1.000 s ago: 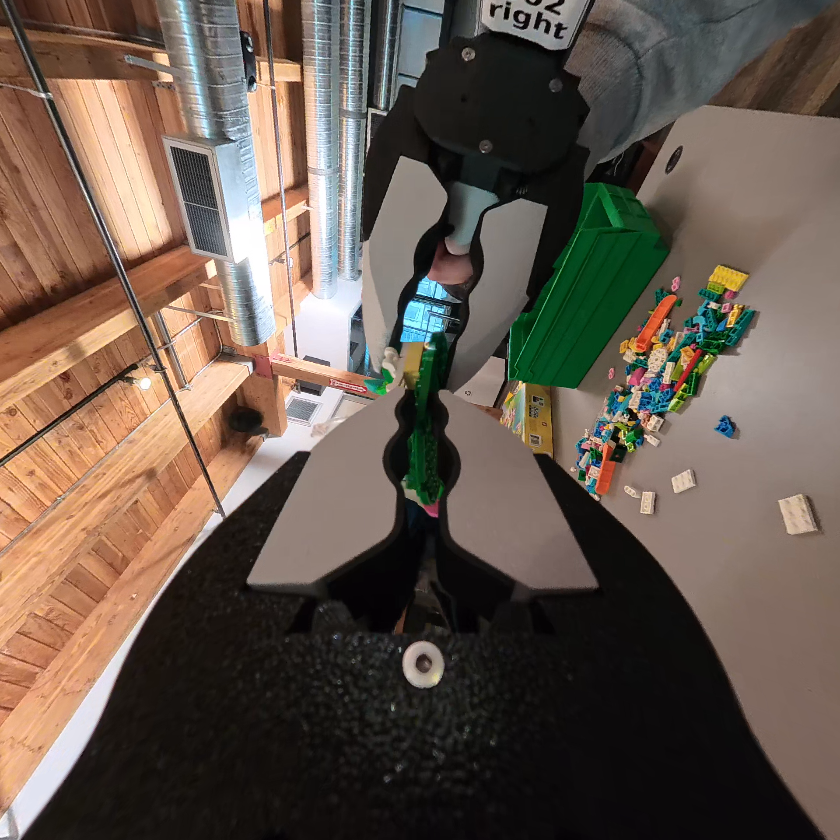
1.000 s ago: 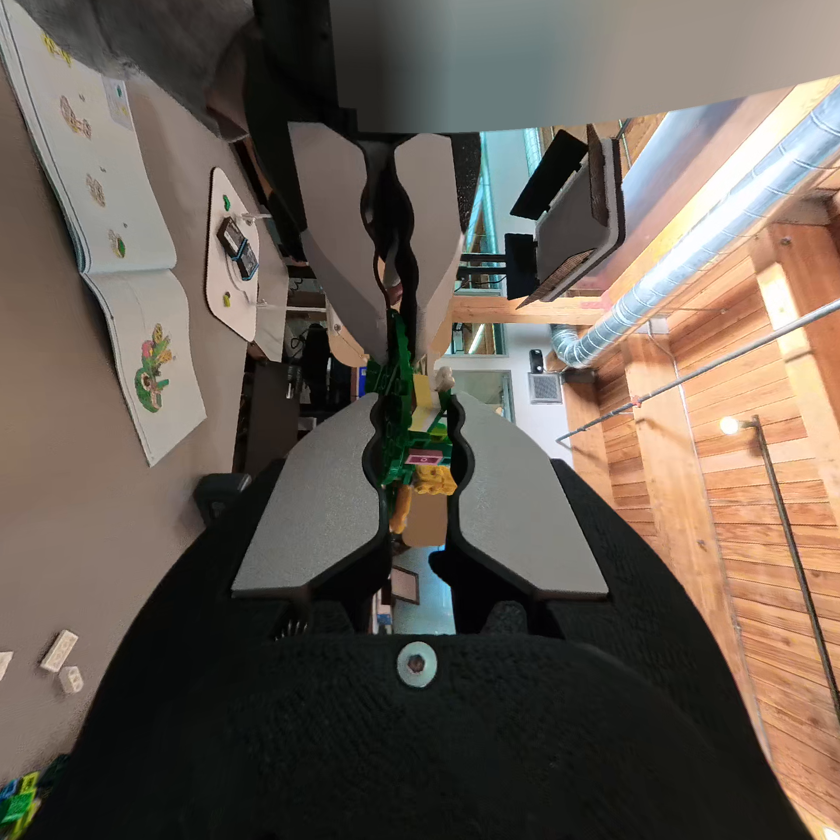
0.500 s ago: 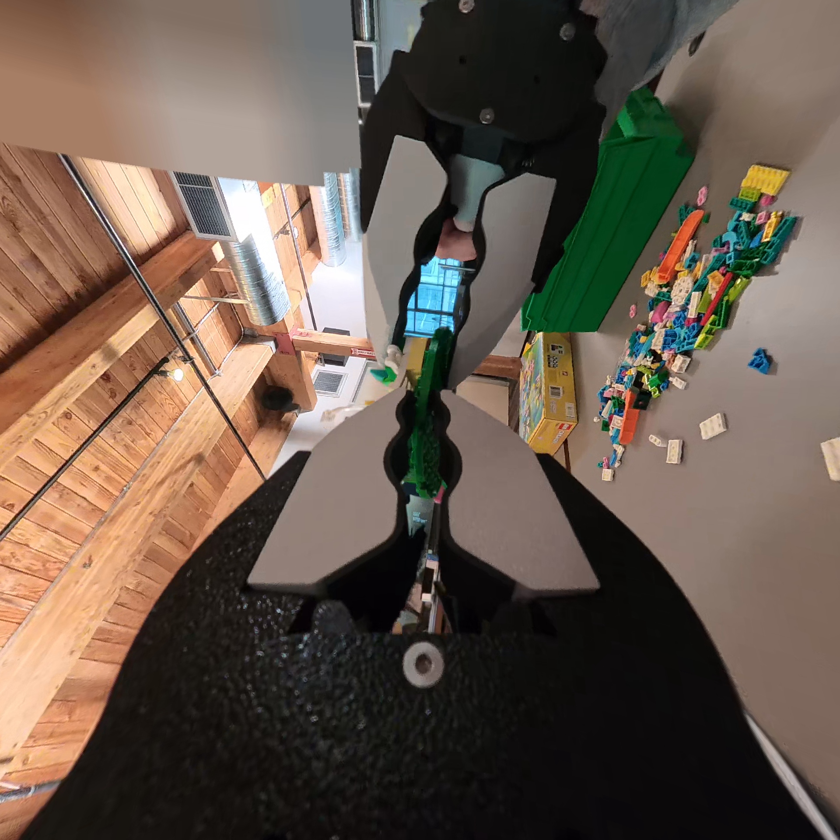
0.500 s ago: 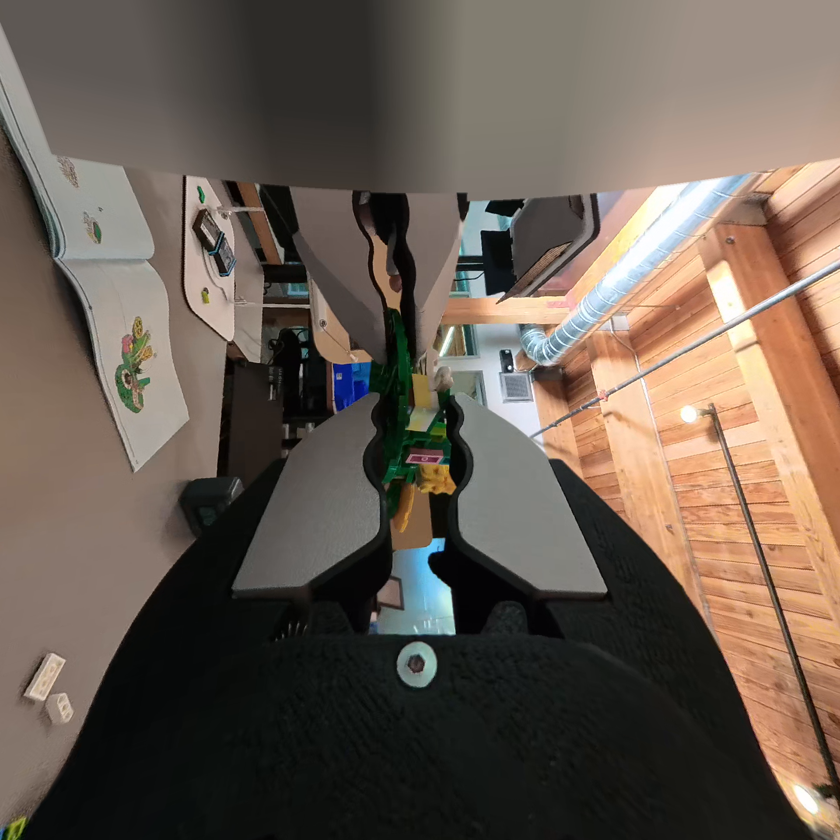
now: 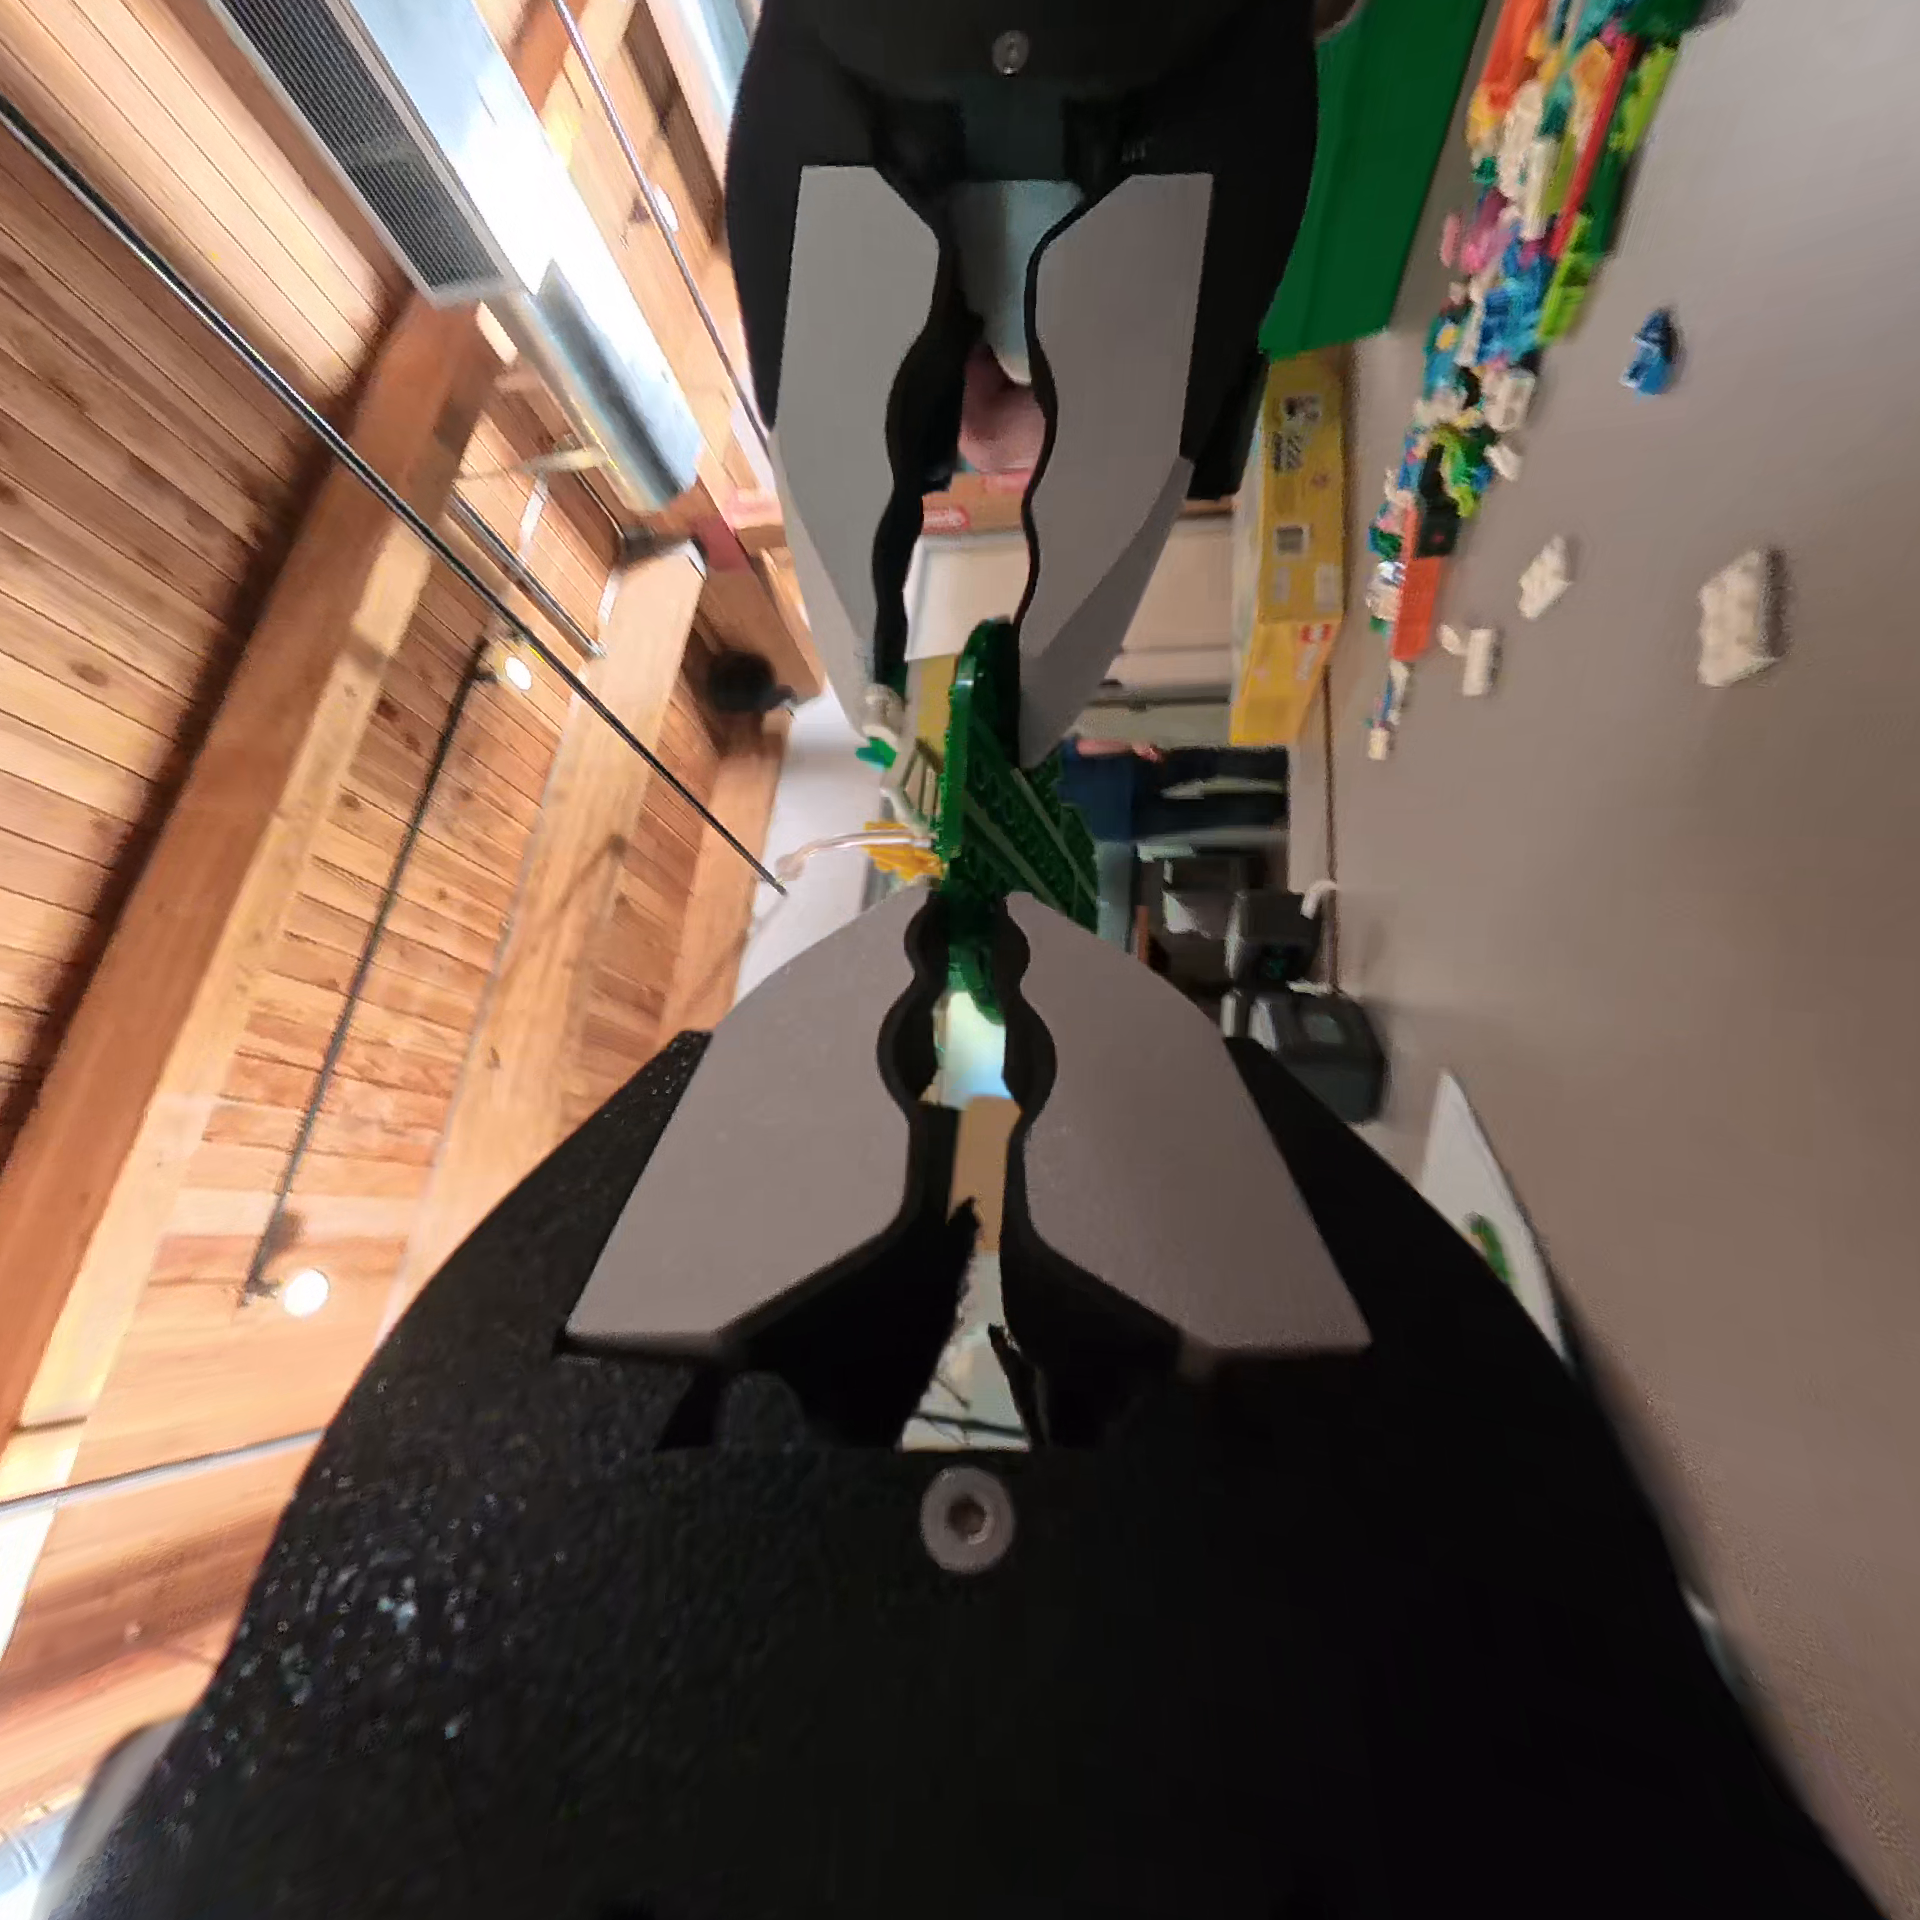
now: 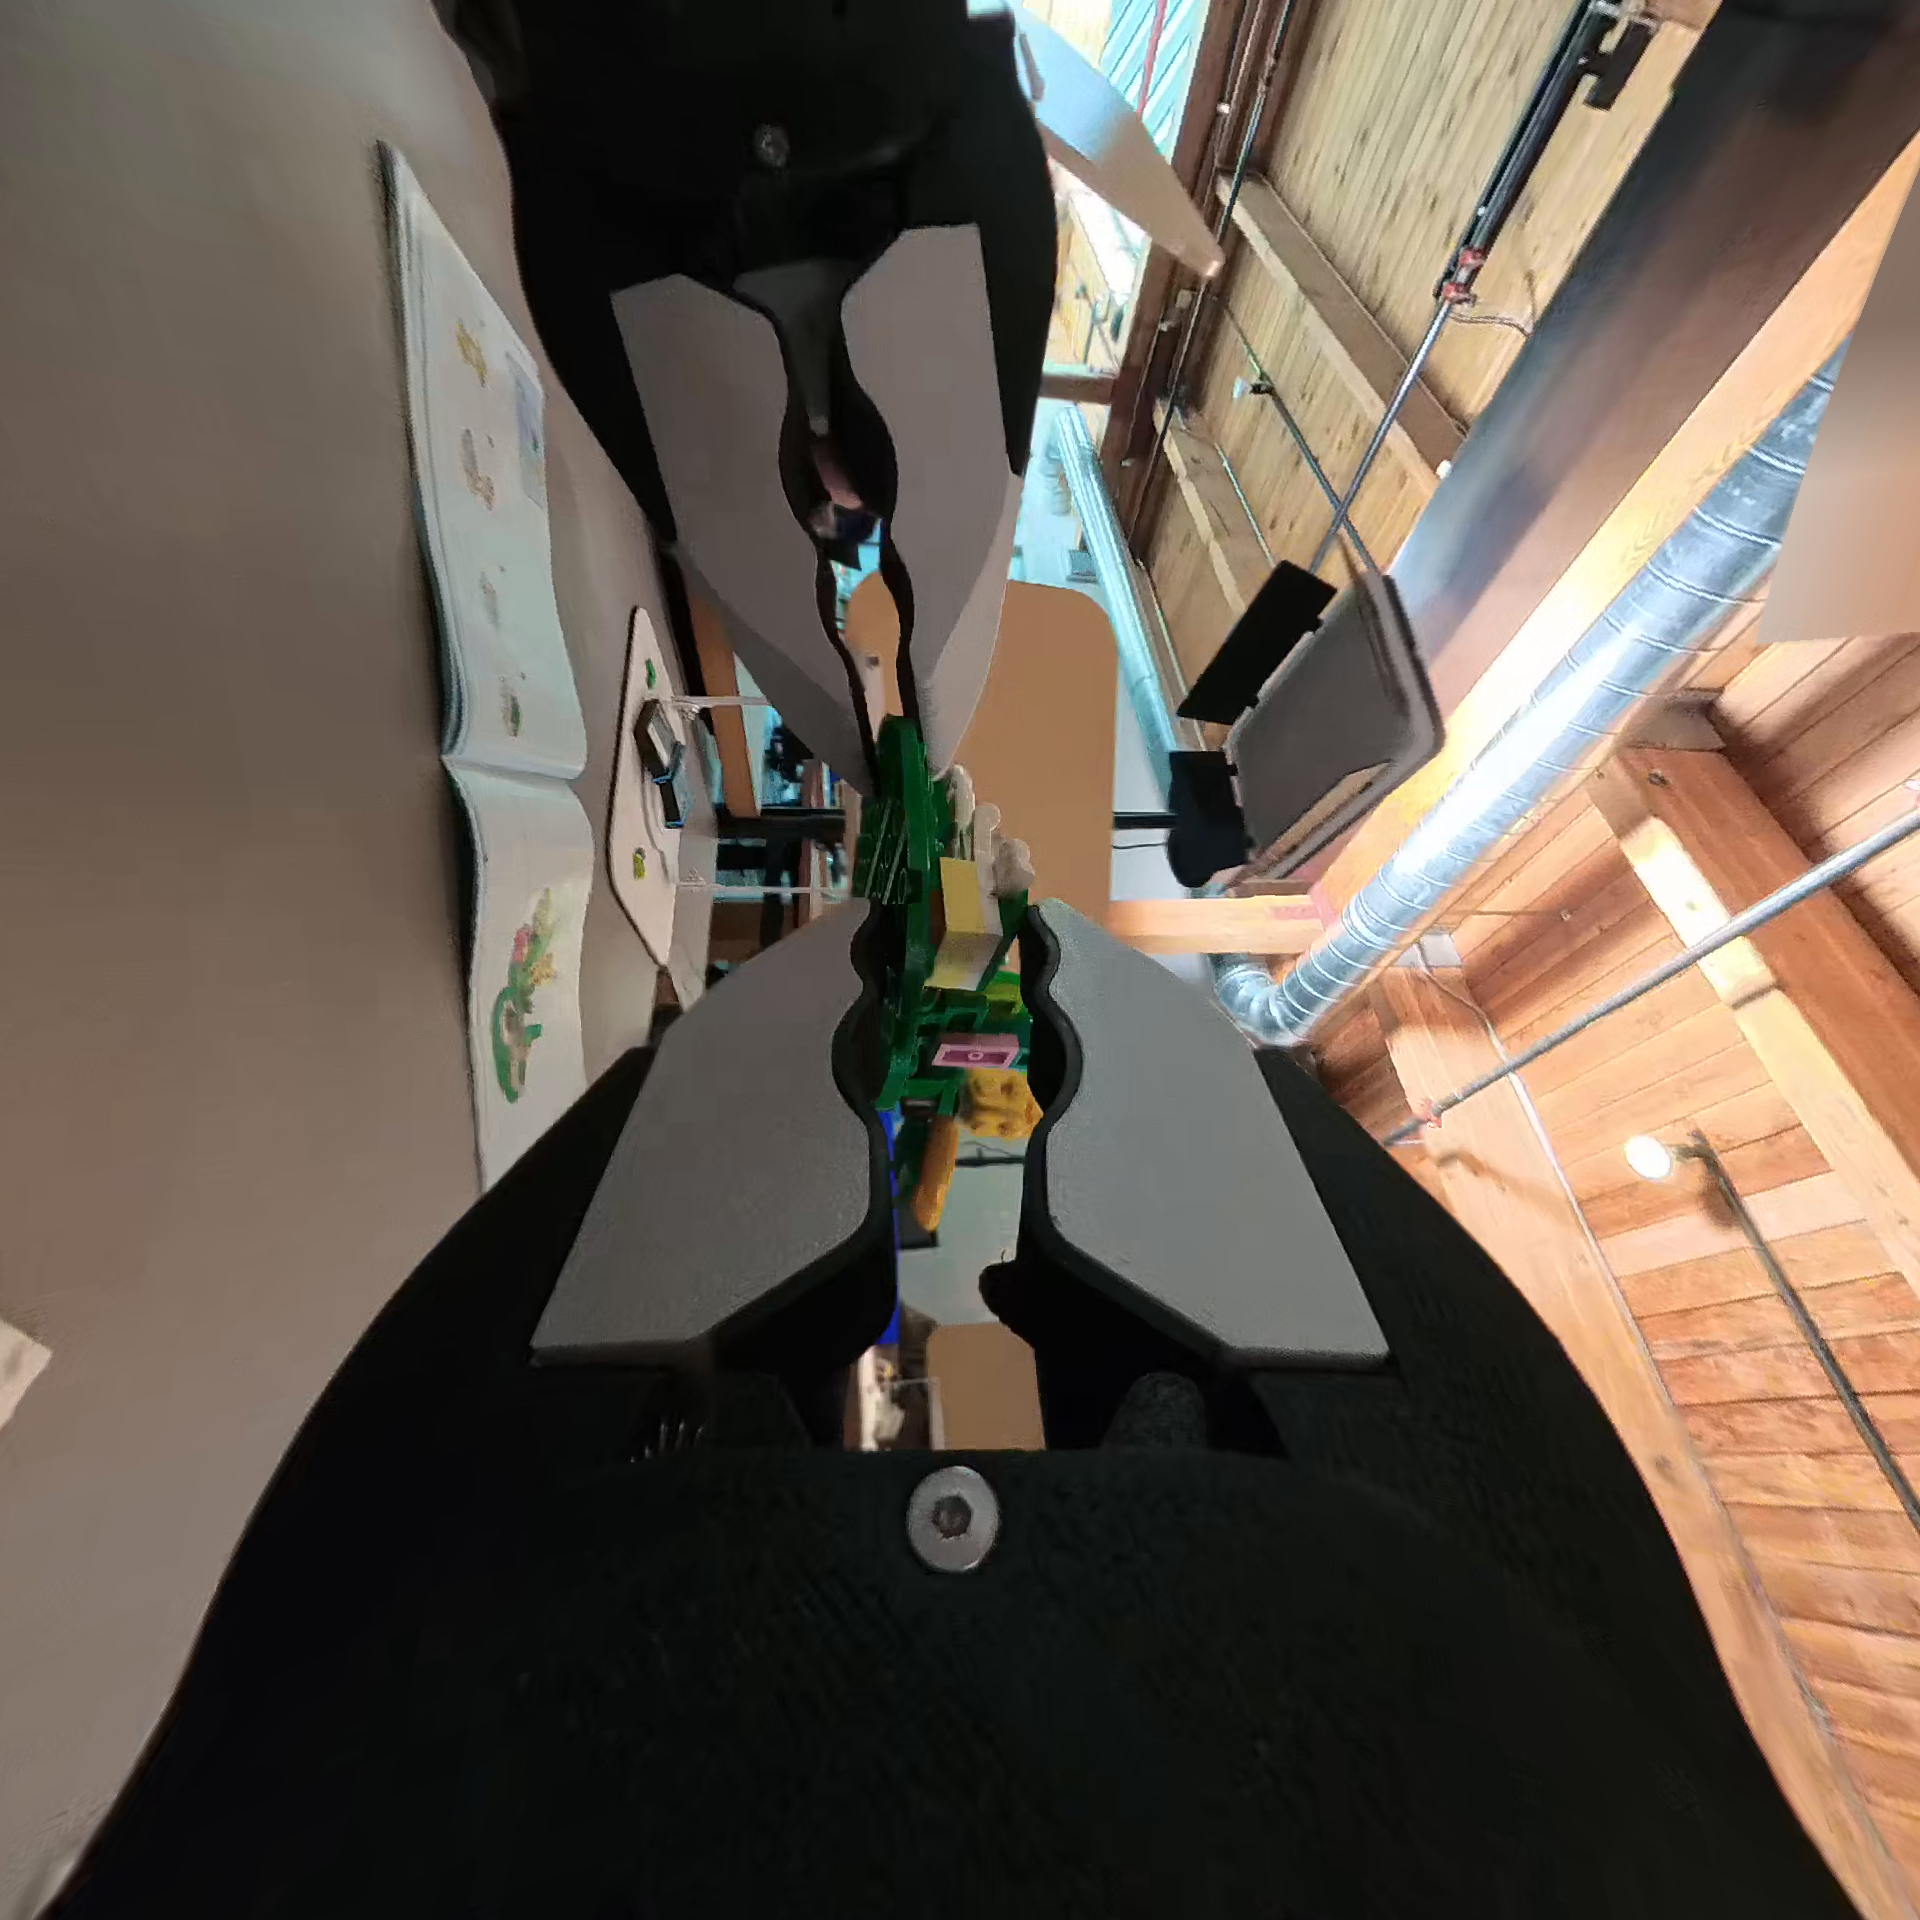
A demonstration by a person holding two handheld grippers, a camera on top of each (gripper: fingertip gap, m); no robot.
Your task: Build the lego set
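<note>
Wooden ceiling and grey tabletop [image 5: 1662,1039] tilt behind; 2 grippers, left gripper [image 5: 961,914] and right gripper [image 6: 951,935], pinch 1 green lego plate assembly [image 6: 904,831] in mid-air; uneven pulling could, I think, snap off its small yellow and white pieces [image 6: 971,883].

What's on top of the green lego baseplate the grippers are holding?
On the green lego baseplate, the right wrist view shows a pale yellow brick, white rounded pieces, a pink tile and a golden-yellow piece. The right gripper hides the rest.
</note>
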